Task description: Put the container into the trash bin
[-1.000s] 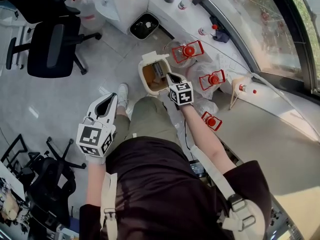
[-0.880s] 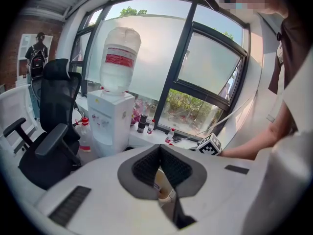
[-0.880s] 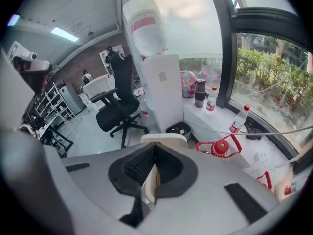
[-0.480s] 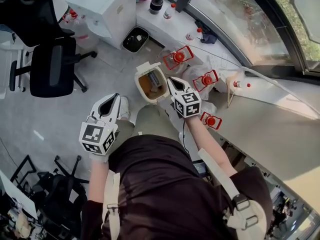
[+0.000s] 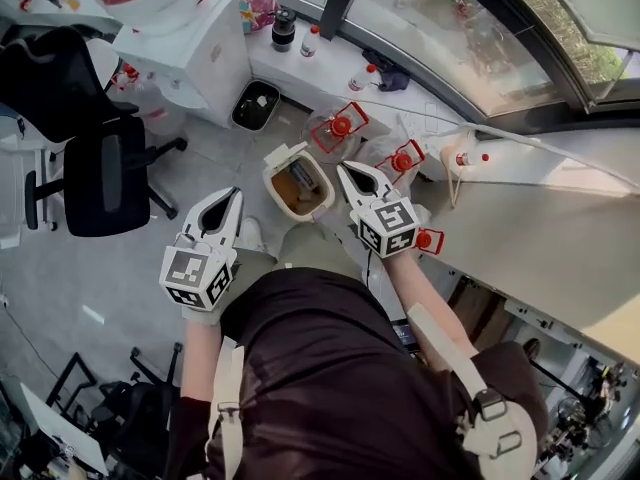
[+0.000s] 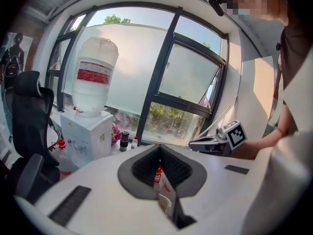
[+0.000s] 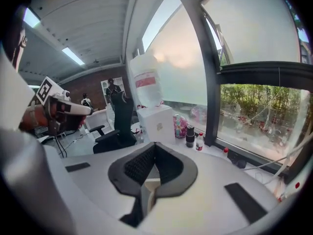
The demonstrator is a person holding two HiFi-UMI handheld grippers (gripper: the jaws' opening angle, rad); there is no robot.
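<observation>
The cream trash bin [image 5: 273,190] stands on the floor with its lid flipped open, just ahead of the person's feet. A small container [image 5: 304,175] lies inside it on the brown liner. My right gripper [image 5: 345,167] is shut and empty, its tip beside the bin's right rim. My left gripper [image 5: 228,194] is also shut and empty, off to the bin's left and nearer the person. In the left gripper view the left gripper [image 6: 159,148] has its jaws closed together, and the right gripper [image 6: 215,142] shows beyond. The right gripper [image 7: 155,145] is closed on nothing in its own view.
Red-handled water jugs [image 5: 338,128] [image 5: 403,158] stand right behind the bin. A small black bin [image 5: 255,105] and a white water dispenser [image 5: 190,38] are at the back left. A black office chair [image 5: 95,173] is at the left, and a pale desk [image 5: 540,248] at the right.
The right gripper has drawn back from over the bin's opening to beside its right rim. The view has pulled away from the bin. Both grippers stay shut.
</observation>
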